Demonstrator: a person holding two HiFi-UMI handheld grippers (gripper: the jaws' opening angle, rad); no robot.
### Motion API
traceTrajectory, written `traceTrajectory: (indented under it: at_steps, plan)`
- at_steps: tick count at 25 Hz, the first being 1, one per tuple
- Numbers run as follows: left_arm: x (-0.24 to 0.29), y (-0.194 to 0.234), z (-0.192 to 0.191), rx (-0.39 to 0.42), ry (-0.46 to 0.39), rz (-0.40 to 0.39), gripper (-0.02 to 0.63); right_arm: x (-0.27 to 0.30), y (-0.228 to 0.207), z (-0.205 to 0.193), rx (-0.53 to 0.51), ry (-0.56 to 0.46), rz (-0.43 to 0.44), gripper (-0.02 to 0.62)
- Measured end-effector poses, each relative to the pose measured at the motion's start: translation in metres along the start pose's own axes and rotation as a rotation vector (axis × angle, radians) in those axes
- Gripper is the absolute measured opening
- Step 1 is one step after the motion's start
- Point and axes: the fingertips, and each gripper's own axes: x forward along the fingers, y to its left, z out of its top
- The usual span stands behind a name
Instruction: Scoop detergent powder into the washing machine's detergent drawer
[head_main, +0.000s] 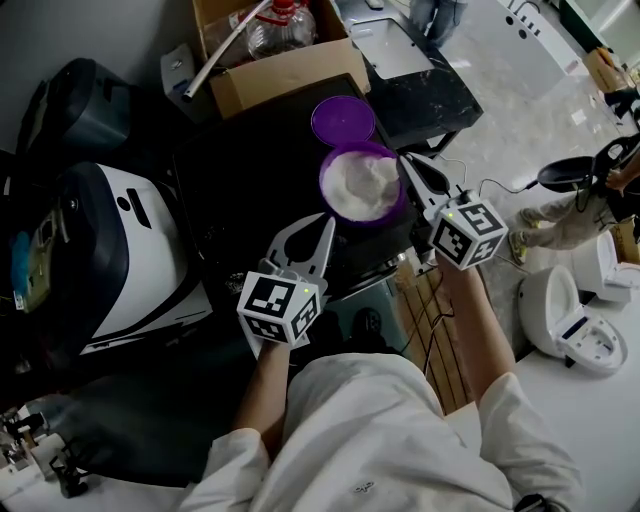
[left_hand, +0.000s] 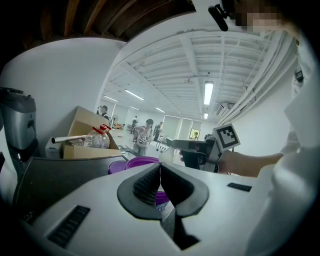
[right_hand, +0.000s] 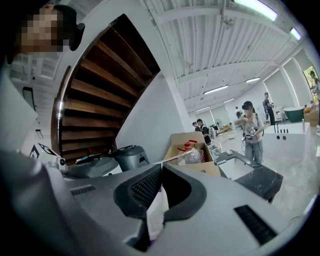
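Powder (head_main: 362, 185) lies heaped in the open purple tub (head_main: 327, 190), on the dark surface (head_main: 250, 180) in front of you. The lid (head_main: 343, 120) lies just behind the tub.

Your left gripper (head_main: 327, 225) hangs just short of the tub's near-left side, its jaws pressed together on nothing. Your right gripper (head_main: 405, 160) points at the tub's right rim, its tips also pressed together. The white and purple in the gap behind those tips looks like the tub seen through it, not something held.

I judge you're at the very start: the tub is open and nothing has been scooped. No scoop or drawer shows clearly. Next you need a scoop in one set of jaws, and the other steadying the tub, before you dig in.
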Motion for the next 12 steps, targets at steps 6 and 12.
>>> traceTrajectory:
  at_steps: [6, 12]
  plan:
    - [0.002, 0.003, -0.004, -0.003, 0.008, -0.008, 0.020, 0.008, -0.003, -0.011, -0.099, 0.047, -0.030, 0.011]
    - [0.002, 0.007, -0.003, -0.006, 0.011, -0.011, 0.018, 0.017, 0.002, -0.016, -0.226, 0.091, -0.038, 0.011]
